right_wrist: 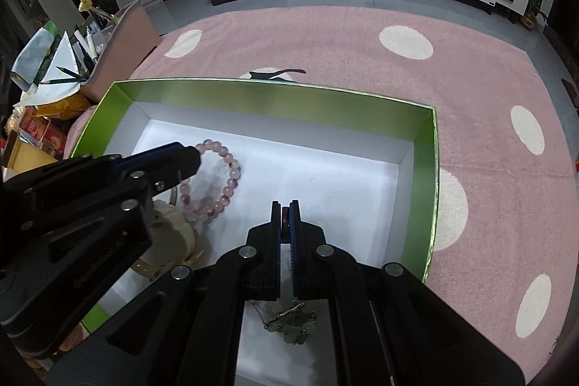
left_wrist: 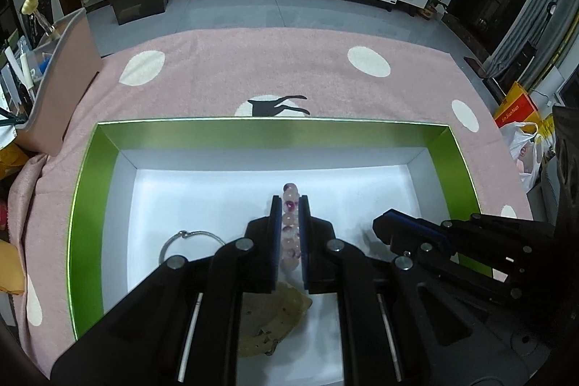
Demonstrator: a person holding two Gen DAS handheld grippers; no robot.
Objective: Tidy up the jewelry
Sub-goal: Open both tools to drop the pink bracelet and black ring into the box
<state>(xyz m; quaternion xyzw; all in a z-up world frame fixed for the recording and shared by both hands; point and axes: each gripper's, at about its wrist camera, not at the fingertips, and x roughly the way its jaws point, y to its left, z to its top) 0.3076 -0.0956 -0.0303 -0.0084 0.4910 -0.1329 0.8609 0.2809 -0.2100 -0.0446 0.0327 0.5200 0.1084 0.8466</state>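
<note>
L gripper clamped on pink bead bracelet over green box. R gripper jaws together, chain w/ pendant dangling beneath.

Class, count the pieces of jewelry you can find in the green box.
3: beaded bracelet between the left gripper fingers, silver bangle at its left, green pendant chain under the right gripper. More may be hidden.
</note>
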